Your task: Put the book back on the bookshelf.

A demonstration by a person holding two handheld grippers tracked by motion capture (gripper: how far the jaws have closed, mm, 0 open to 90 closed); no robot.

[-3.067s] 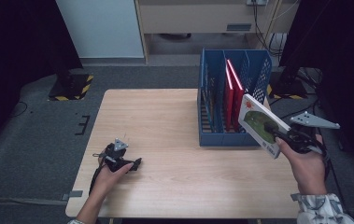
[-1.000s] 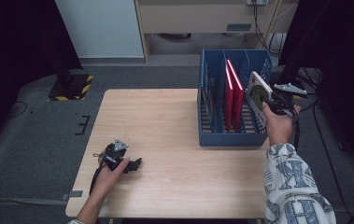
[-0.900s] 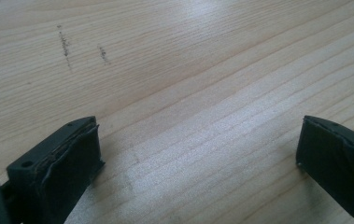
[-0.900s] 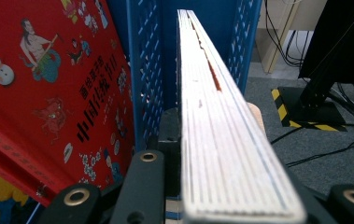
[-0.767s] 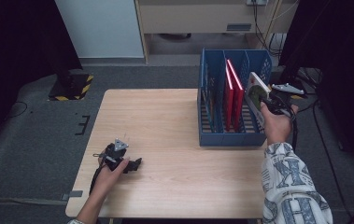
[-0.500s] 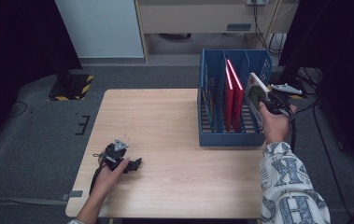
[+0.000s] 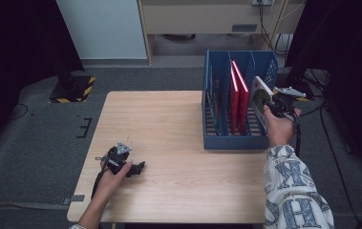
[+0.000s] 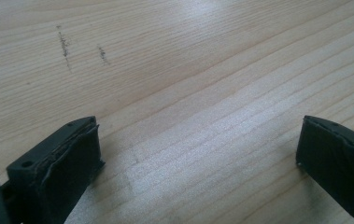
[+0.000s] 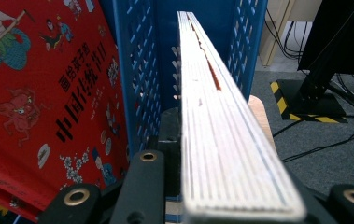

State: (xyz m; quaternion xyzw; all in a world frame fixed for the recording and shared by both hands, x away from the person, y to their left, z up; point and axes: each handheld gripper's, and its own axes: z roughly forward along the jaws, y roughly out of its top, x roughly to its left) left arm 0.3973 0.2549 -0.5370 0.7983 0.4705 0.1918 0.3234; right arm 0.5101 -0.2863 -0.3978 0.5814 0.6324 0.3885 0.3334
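My right gripper [image 7: 275, 106] is shut on a thin book [image 7: 260, 97] with a white and green cover, held upright at the rightmost slot of the blue rack [image 7: 217, 102]. In the right gripper view the book's white page edge [image 9: 216, 112] runs away from between the jaws toward the rack's blue lattice wall [image 9: 142, 70]. Two red books [image 7: 239, 93] stand in the middle slot, and one red cover [image 9: 39, 93] shows close at the left. My left gripper [image 7: 137, 167] rests on the wooden table [image 7: 169, 124], its jaws open over bare wood [image 8: 188, 56].
The rack stands at the table's far right. Black stands and cables [image 7: 307, 81] crowd the floor to the right of the rack. A yellow-black striped base [image 7: 73, 90] sits on the floor at the far left. A pale cabinet [image 7: 207, 19] is behind the table.
Since the earliest frame my right hand has carried the book from the rack's front right corner up to its rightmost slot. Over the last second it barely shifted. The left hand stayed put.
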